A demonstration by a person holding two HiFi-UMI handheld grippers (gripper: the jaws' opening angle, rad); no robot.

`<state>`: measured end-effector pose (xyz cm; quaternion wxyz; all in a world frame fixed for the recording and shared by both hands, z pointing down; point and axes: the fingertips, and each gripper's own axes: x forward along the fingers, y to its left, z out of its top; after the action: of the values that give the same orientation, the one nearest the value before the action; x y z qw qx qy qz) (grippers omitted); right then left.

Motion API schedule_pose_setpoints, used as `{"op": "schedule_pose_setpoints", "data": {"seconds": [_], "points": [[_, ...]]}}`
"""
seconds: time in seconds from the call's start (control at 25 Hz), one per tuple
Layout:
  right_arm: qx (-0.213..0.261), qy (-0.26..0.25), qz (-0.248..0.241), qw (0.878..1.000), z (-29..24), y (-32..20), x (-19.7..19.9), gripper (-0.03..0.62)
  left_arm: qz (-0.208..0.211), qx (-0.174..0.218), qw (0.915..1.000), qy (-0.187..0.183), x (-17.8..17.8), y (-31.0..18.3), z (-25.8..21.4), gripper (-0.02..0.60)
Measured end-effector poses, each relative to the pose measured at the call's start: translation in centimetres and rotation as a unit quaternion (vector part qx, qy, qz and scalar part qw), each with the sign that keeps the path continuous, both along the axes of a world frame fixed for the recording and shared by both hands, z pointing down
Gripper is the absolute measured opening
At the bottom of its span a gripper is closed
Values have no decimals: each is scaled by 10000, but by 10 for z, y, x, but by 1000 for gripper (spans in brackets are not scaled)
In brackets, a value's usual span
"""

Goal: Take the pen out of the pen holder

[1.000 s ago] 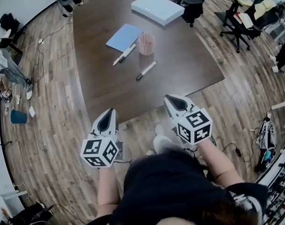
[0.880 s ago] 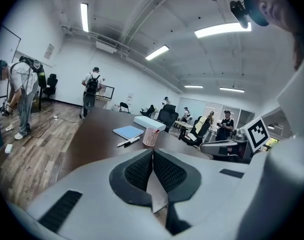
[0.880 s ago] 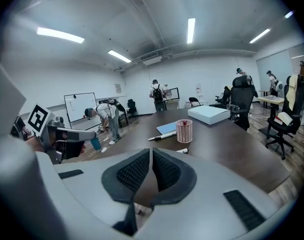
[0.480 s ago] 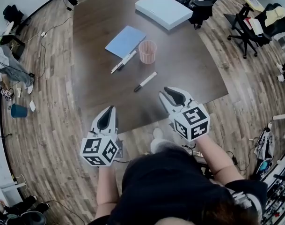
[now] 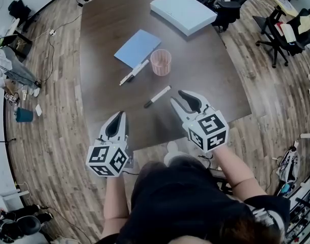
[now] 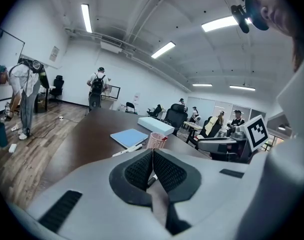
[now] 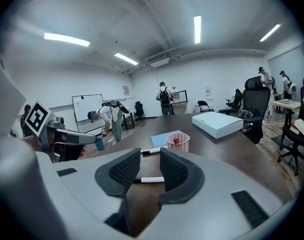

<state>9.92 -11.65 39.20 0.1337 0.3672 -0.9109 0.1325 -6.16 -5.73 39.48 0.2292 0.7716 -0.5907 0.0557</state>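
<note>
Left gripper (image 5: 121,115): jaws clenched, empty.
Right gripper (image 5: 175,96): jaws opening, nothing between them.
Risk: the light pink mesh pen holder (image 5: 160,62), upper centre of the frame, could tip or slide if a jaw snags its rim.

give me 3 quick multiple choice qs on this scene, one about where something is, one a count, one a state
1. Where is the white box? A touching the pen holder; B at the table's far end, beyond the pen holder; C at the table's near edge.
2. How many pens lie flat on the table? A one; B two; C four.
3. The pen holder is: A upright; B tipped over; C lifted off the table.

Answers: 1 B, the head view shows it past the holder. 2 B, one lies nearer, and a farther pen lies by the blue notebook. 3 A, its open mouth faces up.
</note>
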Motion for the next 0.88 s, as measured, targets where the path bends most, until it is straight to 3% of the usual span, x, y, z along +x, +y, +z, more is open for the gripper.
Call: {"op": "schedule_pose_setpoints", "data": {"seconds": [0.4, 0.88], "points": [[12, 101, 147, 9998, 13, -49, -10, 138, -166, -171, 9997, 50, -18, -24, 6, 29], [13, 659, 712, 9953, 31, -105, -30, 141, 384, -207, 9990, 71, -38, -86, 19, 31]]}}
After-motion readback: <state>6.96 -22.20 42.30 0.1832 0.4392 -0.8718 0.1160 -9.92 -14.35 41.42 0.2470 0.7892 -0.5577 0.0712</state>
